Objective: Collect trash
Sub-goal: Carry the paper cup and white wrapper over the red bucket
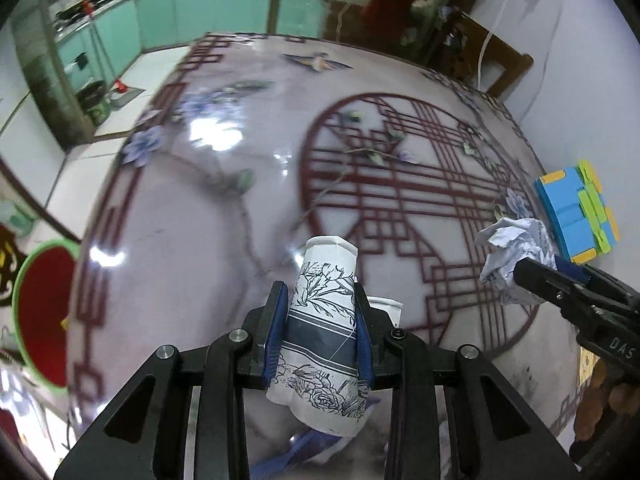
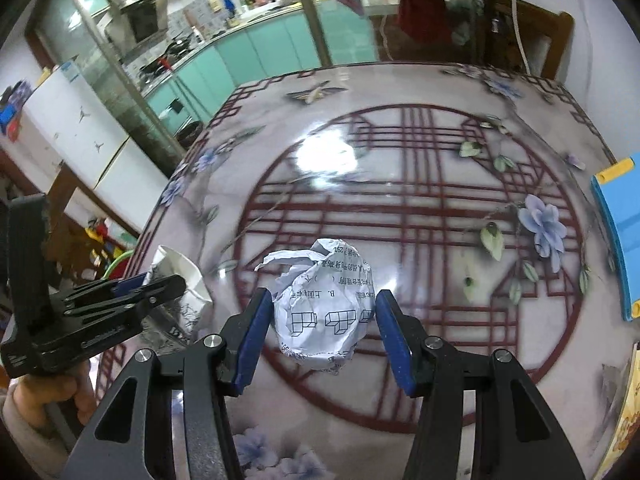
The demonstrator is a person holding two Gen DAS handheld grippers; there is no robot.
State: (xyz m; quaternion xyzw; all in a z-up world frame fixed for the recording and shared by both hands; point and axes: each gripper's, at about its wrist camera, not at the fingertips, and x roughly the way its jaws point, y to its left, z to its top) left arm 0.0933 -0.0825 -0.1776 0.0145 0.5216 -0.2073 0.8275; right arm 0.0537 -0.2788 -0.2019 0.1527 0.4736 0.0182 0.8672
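Note:
My left gripper (image 1: 320, 300) is shut on a crushed paper cup (image 1: 324, 332) printed with dark flowers, held above the patterned table (image 1: 200, 216). The cup also shows at the left of the right wrist view (image 2: 180, 280), with the left gripper (image 2: 160, 286) on it. My right gripper (image 2: 320, 312) is shut on a crumpled ball of printed paper (image 2: 324, 308) and holds it above the table (image 2: 440, 208). The paper ball (image 1: 512, 256) and the right gripper (image 1: 536, 276) show at the right of the left wrist view.
A blue, green and yellow block toy (image 1: 576, 212) lies at the table's right edge, also in the right wrist view (image 2: 620, 240). A red bin with a green rim (image 1: 44, 312) stands on the floor to the left. A wooden chair (image 2: 520, 24) stands beyond the far edge.

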